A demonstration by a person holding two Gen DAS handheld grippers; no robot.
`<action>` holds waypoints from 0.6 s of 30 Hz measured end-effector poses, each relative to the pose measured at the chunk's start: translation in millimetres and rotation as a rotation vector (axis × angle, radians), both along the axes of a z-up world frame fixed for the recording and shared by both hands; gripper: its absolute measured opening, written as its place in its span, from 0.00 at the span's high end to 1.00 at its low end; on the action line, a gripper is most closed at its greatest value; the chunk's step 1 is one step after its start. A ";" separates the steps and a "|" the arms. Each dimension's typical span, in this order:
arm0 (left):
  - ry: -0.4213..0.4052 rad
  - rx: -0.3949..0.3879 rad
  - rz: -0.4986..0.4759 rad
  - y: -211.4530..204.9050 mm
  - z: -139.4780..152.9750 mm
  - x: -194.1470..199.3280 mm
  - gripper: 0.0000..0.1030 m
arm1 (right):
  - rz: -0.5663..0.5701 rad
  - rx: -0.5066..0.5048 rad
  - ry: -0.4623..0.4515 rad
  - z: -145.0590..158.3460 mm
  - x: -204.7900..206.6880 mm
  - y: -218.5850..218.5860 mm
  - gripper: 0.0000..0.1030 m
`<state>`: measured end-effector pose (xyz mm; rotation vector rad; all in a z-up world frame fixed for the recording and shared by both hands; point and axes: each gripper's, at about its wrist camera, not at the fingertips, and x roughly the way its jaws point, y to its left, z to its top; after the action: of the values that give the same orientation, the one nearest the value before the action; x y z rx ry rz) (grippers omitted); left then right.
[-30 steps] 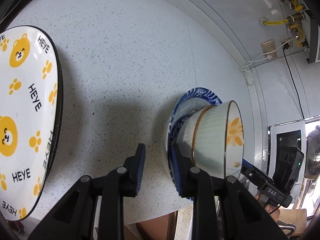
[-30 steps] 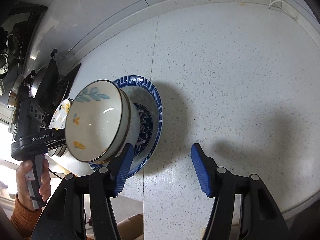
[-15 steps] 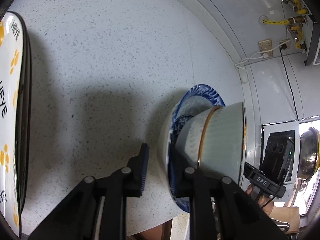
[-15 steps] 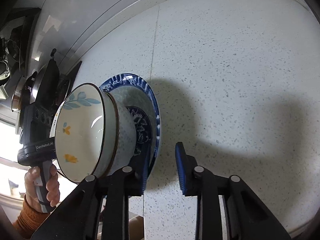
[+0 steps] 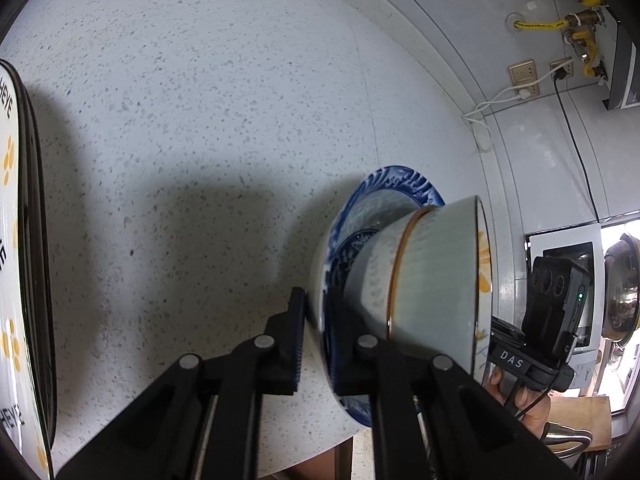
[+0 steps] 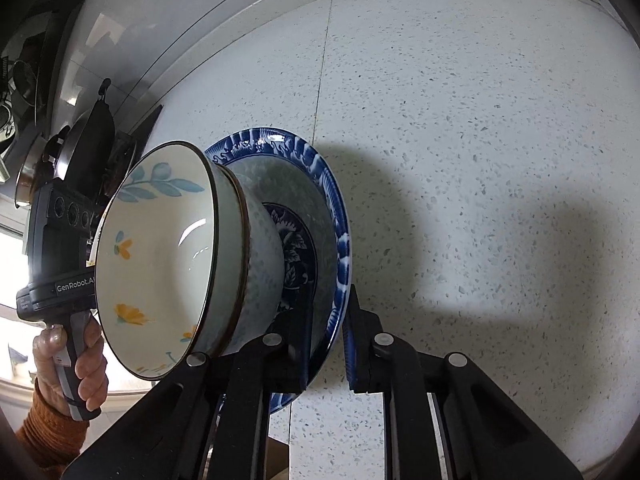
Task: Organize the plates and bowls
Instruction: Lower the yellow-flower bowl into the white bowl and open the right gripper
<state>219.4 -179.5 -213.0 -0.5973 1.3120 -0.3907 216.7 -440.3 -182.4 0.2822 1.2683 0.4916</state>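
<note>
Both sides are on it: the left hand-held gripper (image 5: 316,334) pinches one edge of the blue-patterned plate (image 5: 394,188), and the right hand-held gripper (image 6: 328,340) is clamped tight on the opposite rim. Two nested floral bowls (image 6: 160,256) sit in that plate on the speckled tabletop (image 6: 480,120). At the far left edge of the left view, a bear-print plate (image 5: 12,240) shows.

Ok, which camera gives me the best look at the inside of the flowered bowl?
The right wrist view: the flowered bowl faces that camera, showing its leaf and orange flower pattern, stacked on the blue plate. The left wrist view shows only its ribbed outer wall and rim edge.
</note>
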 end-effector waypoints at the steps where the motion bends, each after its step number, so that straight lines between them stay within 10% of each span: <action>1: 0.004 0.003 -0.001 -0.9 0.2 0.2 0.91 | -0.005 -0.004 -0.001 0.6 0.5 4.3 0.88; 18: -0.015 -0.030 0.011 5.5 38.1 12.7 0.94 | -0.063 -0.027 -0.031 41.1 9.1 15.5 0.88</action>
<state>232.1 -174.1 -174.9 -0.6250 1.2895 -0.4053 225.8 -424.8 -141.3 0.2901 1.2317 0.4229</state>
